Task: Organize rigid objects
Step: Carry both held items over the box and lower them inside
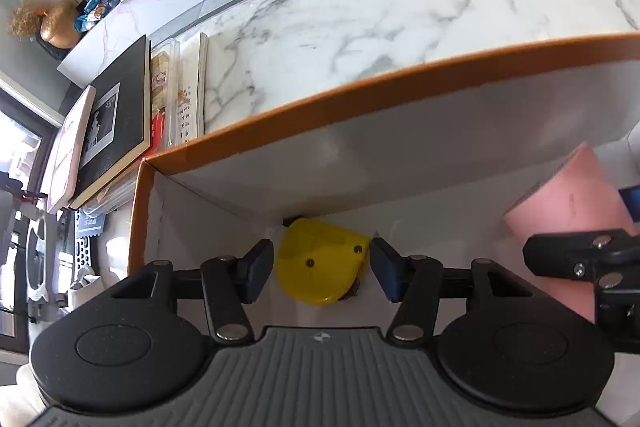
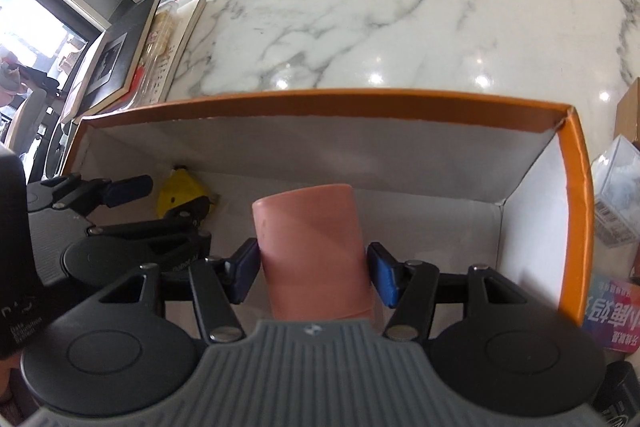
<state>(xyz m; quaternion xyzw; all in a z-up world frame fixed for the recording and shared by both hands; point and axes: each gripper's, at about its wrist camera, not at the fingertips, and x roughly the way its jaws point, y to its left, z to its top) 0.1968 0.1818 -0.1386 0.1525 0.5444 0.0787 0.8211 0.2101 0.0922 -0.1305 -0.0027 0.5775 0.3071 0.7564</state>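
Note:
An orange-rimmed cardboard box [image 1: 360, 95] with white inner walls stands on the marble table; it also shows in the right wrist view [image 2: 320, 103]. A yellow tape measure [image 1: 320, 261] lies in the box's far left corner, also seen in the right wrist view [image 2: 178, 193]. My left gripper [image 1: 322, 267] is open, its pads on either side of the tape measure with small gaps. My right gripper [image 2: 312, 273] holds a pink cup [image 2: 310, 251] inside the box, right of the left gripper [image 2: 132, 195]. The cup shows at the right of the left wrist view [image 1: 572, 199].
Books and a clear case [image 1: 116, 119] are stacked left of the box. A clear plastic box [image 2: 616, 191] and a colourful packet [image 2: 612, 311] lie right of the box. The marble tabletop [image 1: 400, 11] extends beyond the box.

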